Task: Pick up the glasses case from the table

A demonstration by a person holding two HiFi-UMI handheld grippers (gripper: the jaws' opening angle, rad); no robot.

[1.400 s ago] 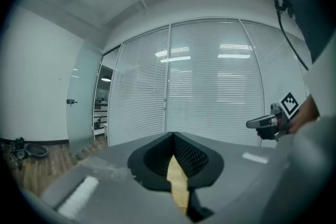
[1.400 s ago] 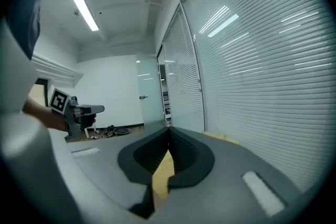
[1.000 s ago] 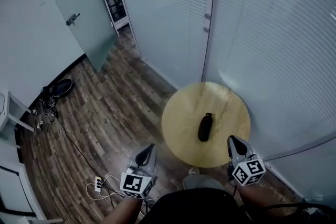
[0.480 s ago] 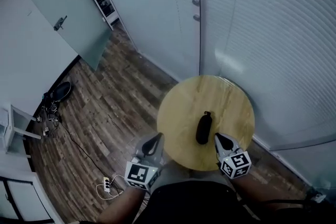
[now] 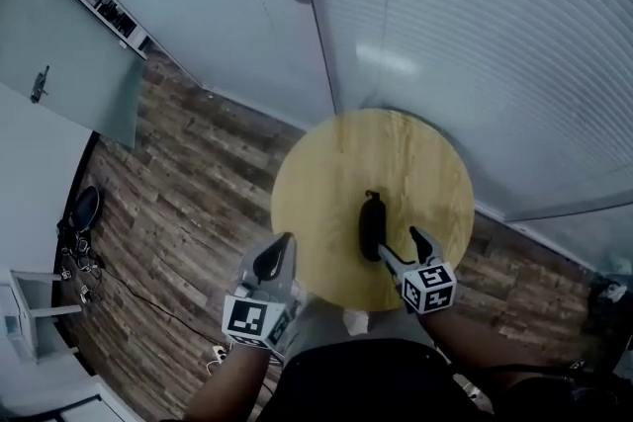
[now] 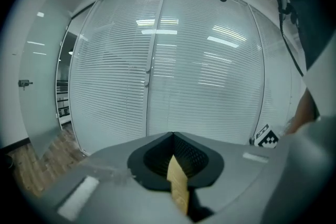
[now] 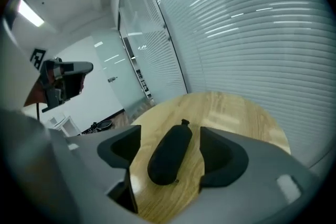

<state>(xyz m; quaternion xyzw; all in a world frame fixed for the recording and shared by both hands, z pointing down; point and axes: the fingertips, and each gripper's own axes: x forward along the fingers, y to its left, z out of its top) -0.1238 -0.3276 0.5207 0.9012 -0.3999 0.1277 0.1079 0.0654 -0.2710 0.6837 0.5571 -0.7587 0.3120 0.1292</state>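
A black, elongated glasses case [image 5: 371, 224] lies near the middle of a round wooden table [image 5: 326, 173], its small tab end pointing away from me. My right gripper [image 5: 400, 247] is low over the table at the case's near end. Its jaws are opening. In the right gripper view the case [image 7: 169, 157] lies between the two fingers [image 7: 223, 155] with a gap on each side, untouched. My left gripper [image 5: 275, 257] hovers at the table's near left edge, shut and empty. In the left gripper view only a thin strip of table [image 6: 178, 189] shows between the jaws.
Walls of glass with closed white blinds [image 5: 475, 35] curve round the table's far and right sides. Wood plank floor [image 5: 178, 203] lies to the left, with cables and a power strip [image 5: 74, 262] by the left wall. My body is close to the table's near edge.
Both grippers have moved forward to the table. The right one has dropped down to the case and its jaws have parted. The left stayed shut.
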